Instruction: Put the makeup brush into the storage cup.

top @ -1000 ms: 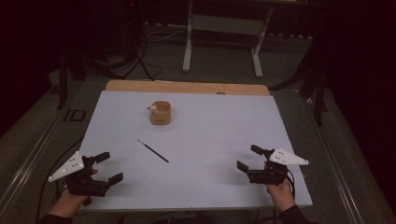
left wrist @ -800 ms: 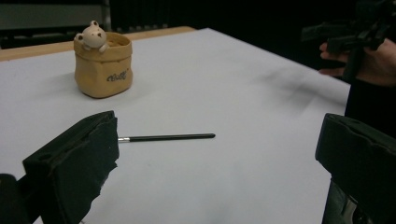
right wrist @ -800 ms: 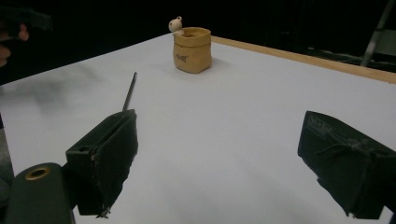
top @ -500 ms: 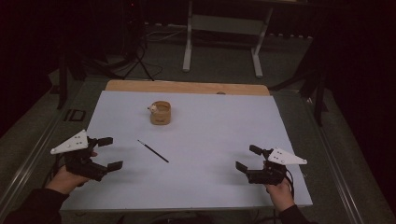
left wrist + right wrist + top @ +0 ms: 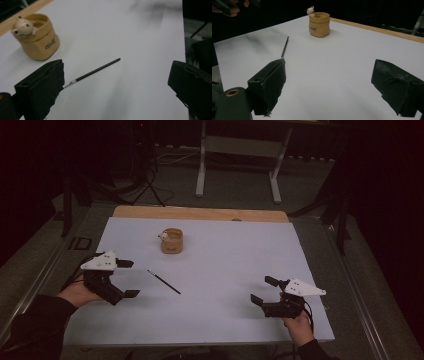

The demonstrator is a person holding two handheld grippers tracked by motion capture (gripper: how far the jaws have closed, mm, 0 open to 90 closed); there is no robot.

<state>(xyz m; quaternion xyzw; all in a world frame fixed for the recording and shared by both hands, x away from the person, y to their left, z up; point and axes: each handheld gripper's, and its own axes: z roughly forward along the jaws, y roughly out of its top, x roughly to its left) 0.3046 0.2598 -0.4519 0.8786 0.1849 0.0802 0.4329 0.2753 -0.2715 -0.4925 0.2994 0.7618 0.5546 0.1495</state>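
Note:
A thin black brush point(image 5: 163, 282) point(image 5: 93, 72) point(image 5: 284, 47) lies flat on the white sheet point(image 5: 225, 270), left of centre. Behind it stands a small tan pot point(image 5: 171, 240) point(image 5: 37, 37) point(image 5: 319, 24) with a little animal figure on its rim. My left gripper point(image 5: 126, 278) point(image 5: 116, 87) hovers open just left of the brush, jaws wide, nothing between them. At the right front my right gripper point(image 5: 264, 290) point(image 5: 332, 87) is open too and empty, pointing left across the sheet.
A wooden board edge point(image 5: 200, 213) runs along the far side of the sheet. Metal stand legs point(image 5: 201, 165) and cables sit on the dark floor beyond. Grey table rails point(image 5: 360, 295) flank the sheet on both sides.
My left gripper has lifted and moved forward and right, toward the brush. The right gripper has barely shifted. Brush and pot are where they were.

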